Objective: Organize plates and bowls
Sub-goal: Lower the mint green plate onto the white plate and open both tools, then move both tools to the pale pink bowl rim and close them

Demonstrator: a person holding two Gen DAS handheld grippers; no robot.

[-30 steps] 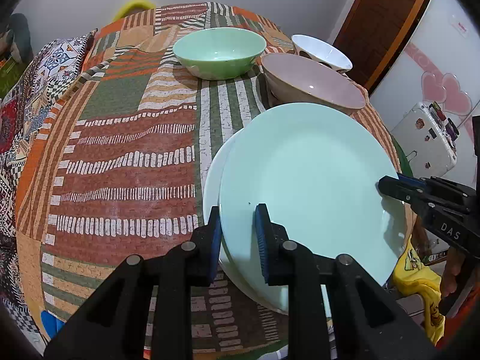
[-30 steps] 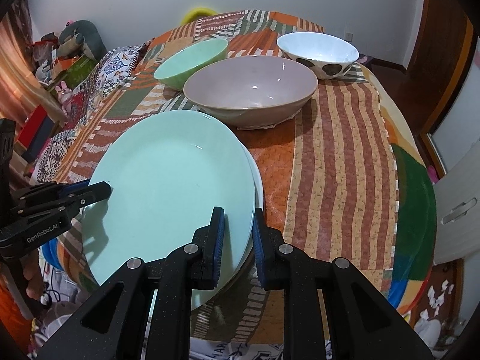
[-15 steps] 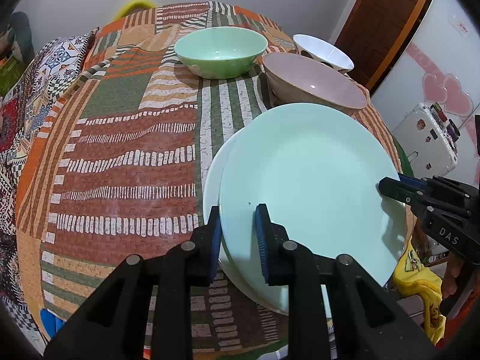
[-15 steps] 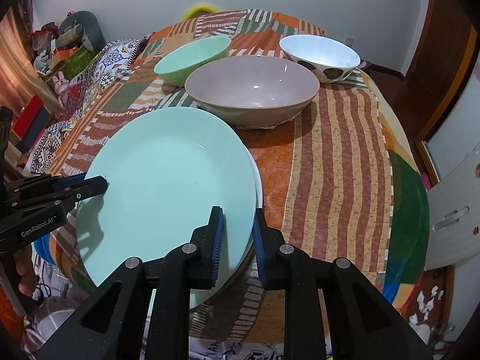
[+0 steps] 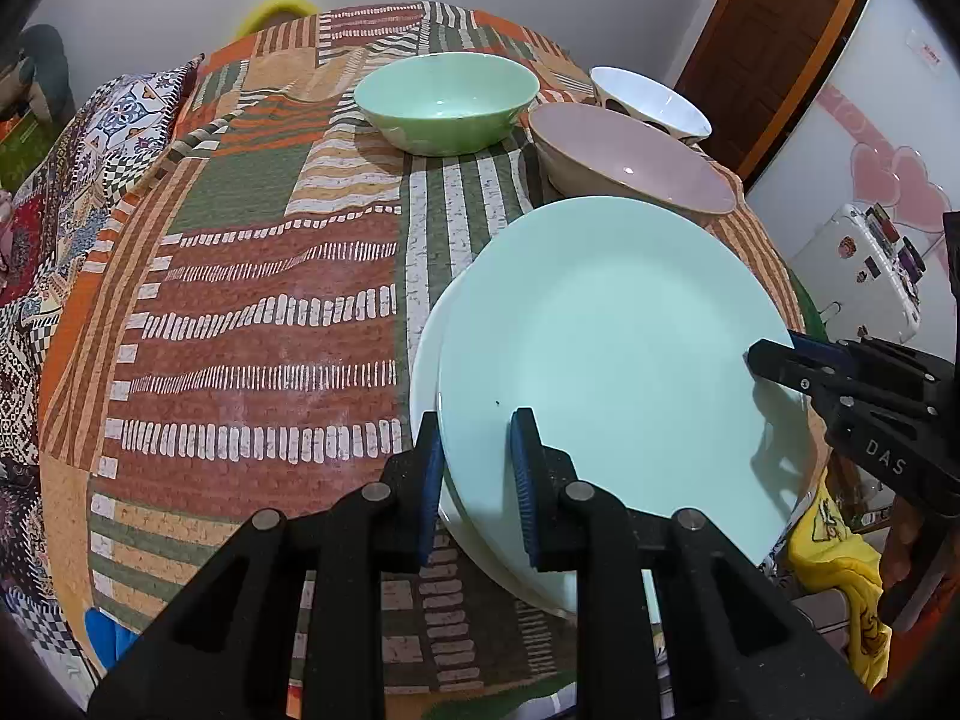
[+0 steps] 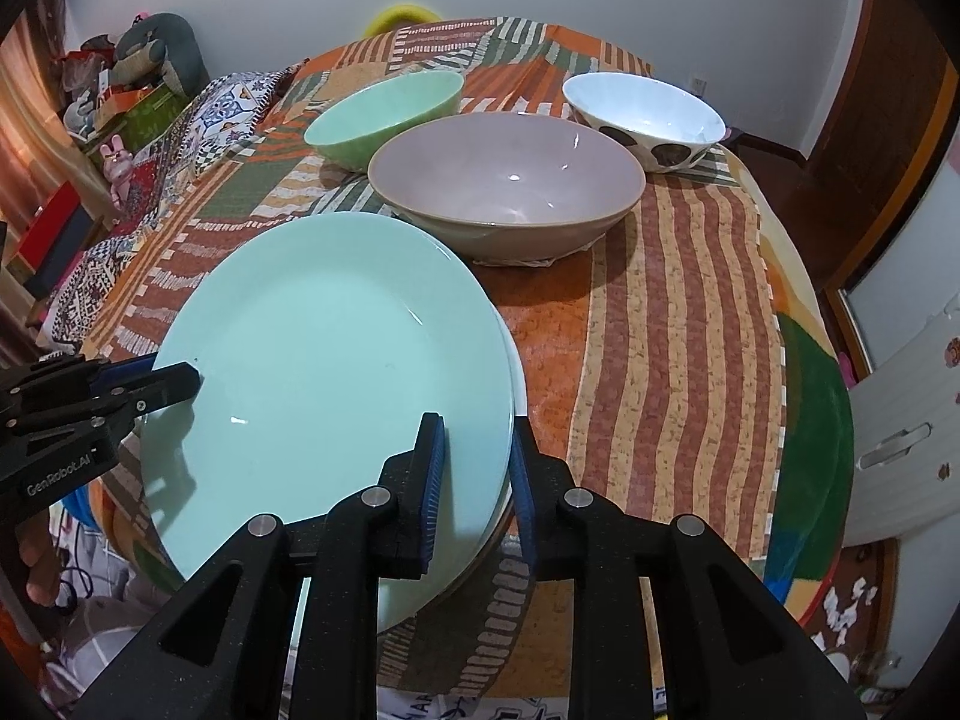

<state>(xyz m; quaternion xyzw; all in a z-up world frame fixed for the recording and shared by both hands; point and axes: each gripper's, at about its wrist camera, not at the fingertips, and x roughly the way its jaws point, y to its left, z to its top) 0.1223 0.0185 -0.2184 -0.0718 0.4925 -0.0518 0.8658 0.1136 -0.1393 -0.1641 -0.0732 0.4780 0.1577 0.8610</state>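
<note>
Left wrist view
- Left tool (image 5: 475, 480): clamped on the near rim of the mint plate (image 5: 612, 348); one pad is seen at the rim's outer edge, the other on the plate's upper face.
- Mint plate: straight ahead of the tool and spreading to its right, laid over a white plate (image 5: 423, 372) whose edge shows just left of the pads.
- Right tool (image 5: 762, 360): seen to the right, its tips at the mint plate's far-side rim.
- Green bowl (image 5: 447, 99): well ahead of the tool, upright on the patterned worktop (image 5: 258, 312).
- Pink bowl (image 5: 630, 162): ahead and to the right, just beyond the mint plate.
- Spotted white bowl (image 5: 651, 102): behind the pink bowl, partly hidden by it.

Right wrist view
- Right tool (image 6: 474, 480): closed on the mint plate's (image 6: 324, 360) rim, with the rim between the pads; the jaws have just been opening a little.
- Mint plate: ahead and to the left of the tool, with the white plate's (image 6: 521, 384) rim showing beneath its right edge.
- Left tool (image 6: 186, 381): seen to the left, its tips on the plate's opposite rim.
- Pink bowl (image 6: 504, 180): directly ahead, just past the plates.
- Green bowl (image 6: 384, 108): beyond, to the left.
- Spotted white bowl (image 6: 642, 111): beyond, to the right, apart from the pink bowl.
- Worktop (image 6: 678, 312): striped cloth bare to the tool's right.
</note>
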